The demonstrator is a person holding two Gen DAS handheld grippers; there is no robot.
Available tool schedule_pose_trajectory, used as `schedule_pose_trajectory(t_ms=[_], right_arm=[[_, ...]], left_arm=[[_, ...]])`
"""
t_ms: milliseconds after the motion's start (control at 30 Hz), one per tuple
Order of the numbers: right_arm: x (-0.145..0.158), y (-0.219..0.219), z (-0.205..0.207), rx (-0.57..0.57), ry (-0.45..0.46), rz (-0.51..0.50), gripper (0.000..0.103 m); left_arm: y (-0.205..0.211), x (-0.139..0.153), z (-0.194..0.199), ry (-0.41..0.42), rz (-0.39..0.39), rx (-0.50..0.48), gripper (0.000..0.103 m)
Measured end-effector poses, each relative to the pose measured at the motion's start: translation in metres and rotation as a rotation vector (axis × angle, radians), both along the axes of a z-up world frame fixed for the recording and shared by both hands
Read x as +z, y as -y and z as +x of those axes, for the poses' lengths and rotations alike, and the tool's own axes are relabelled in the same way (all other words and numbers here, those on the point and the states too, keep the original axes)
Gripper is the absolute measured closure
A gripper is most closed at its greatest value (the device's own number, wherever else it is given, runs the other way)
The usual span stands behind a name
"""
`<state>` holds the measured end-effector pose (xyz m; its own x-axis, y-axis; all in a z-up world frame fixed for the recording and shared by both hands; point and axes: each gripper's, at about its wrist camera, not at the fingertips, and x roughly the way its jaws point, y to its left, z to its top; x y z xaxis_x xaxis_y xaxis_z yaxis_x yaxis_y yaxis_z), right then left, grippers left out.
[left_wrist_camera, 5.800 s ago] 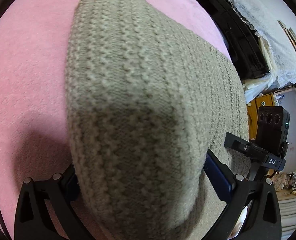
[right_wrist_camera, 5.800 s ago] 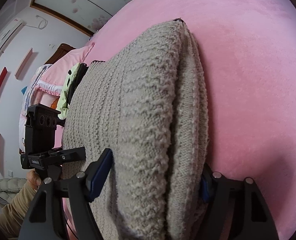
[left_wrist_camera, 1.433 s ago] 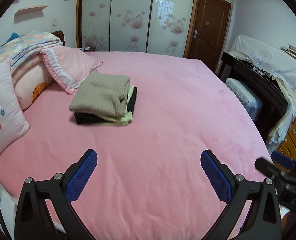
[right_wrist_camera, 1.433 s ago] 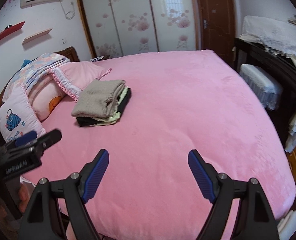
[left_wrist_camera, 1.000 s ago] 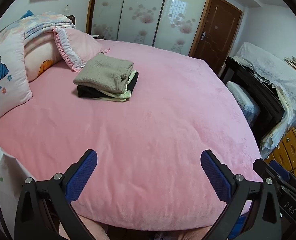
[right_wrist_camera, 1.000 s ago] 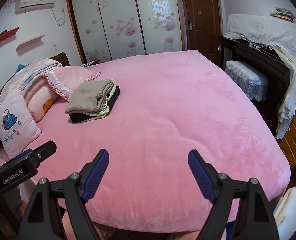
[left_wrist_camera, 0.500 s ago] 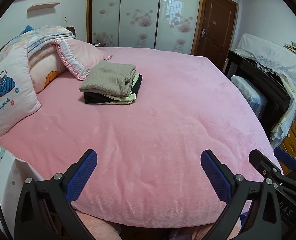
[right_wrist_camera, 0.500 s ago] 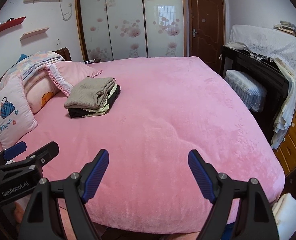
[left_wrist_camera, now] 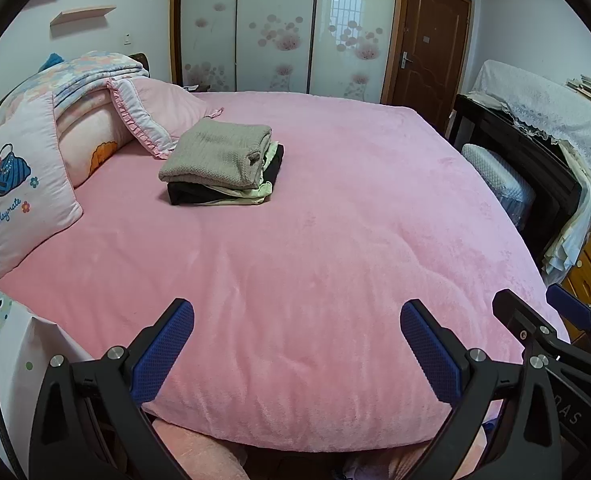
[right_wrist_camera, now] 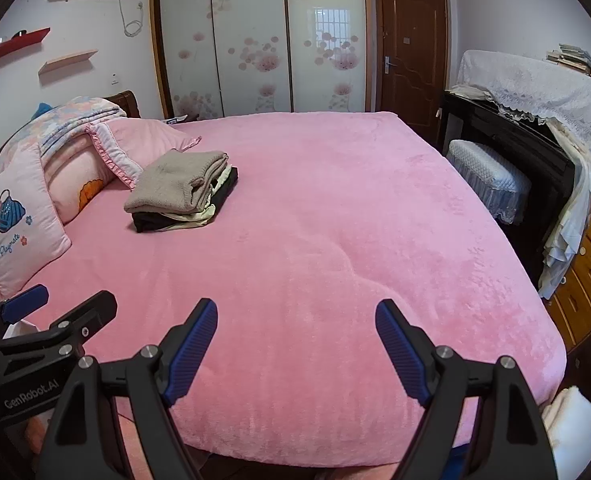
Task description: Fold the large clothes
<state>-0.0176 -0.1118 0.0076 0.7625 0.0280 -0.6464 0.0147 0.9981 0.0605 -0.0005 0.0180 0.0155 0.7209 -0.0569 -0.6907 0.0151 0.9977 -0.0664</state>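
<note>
A folded beige knit sweater [left_wrist_camera: 219, 156] [right_wrist_camera: 179, 182] lies on top of a stack of folded clothes, a pale yellow piece and a black one [left_wrist_camera: 191, 196] [right_wrist_camera: 155, 220], on the pink bed [left_wrist_camera: 315, 220] [right_wrist_camera: 335, 220] near the pillows. My left gripper [left_wrist_camera: 297, 328] stands open over the bed's near edge, far from the stack, with nothing between its blue pads. My right gripper [right_wrist_camera: 297, 328] is open and empty too, likewise back at the near edge. Each gripper shows at the side of the other's view.
Pillows [left_wrist_camera: 23, 184] and a folded quilt [left_wrist_camera: 83, 72] pile up at the head of the bed on the left. A dark piano under a lace cover [right_wrist_camera: 535, 92], a padded stool [right_wrist_camera: 487, 176] and wooden drawers [right_wrist_camera: 587, 264] line the right side. Wardrobe doors [right_wrist_camera: 255, 40] stand behind.
Both grippers let go of the sweater, which now lies on the stack, and pulled back to the bed's near edge. Over the last second only the views rolled slightly.
</note>
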Motion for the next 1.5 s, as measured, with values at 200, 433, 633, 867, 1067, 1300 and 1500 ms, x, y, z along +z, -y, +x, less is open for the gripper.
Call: schedule_pose_trajectory(t_ms=[200, 433, 633, 867, 1067, 1300, 1500], right_arm=[[-0.0003, 0.0018, -0.0001, -0.007, -0.011, -0.001, 0.021], [0.0013, 0.0015, -0.0008, -0.010, -0.008, -0.008, 0.021], [0.0017, 0.0005, -0.0012, -0.013, -0.008, -0.013, 0.021], [0.0012, -0.0009, -0.0012, -0.015, -0.013, -0.013, 0.021], [-0.0004, -0.0028, -0.0019, -0.016, -0.015, -0.014, 0.021], [-0.0022, -0.0027, -0.0023, -0.017, -0.017, -0.012, 0.021], [-0.0057, -0.0022, -0.0029, -0.018, -0.022, -0.010, 0.021]], left_arm=[[0.0002, -0.0011, -0.0023, 0.000, 0.002, -0.005, 0.000], [0.0002, -0.0011, -0.0027, 0.001, 0.005, -0.007, 0.000], [0.0013, -0.0013, -0.0025, 0.001, 0.012, -0.007, 0.000], [0.0019, -0.0022, -0.0015, -0.009, 0.014, -0.007, 0.000], [0.0014, -0.0030, -0.0003, -0.012, 0.020, -0.005, 0.000], [-0.0006, -0.0038, -0.0001, -0.016, 0.019, -0.005, 0.000], [-0.0031, -0.0048, 0.0011, -0.024, 0.017, -0.007, 0.000]])
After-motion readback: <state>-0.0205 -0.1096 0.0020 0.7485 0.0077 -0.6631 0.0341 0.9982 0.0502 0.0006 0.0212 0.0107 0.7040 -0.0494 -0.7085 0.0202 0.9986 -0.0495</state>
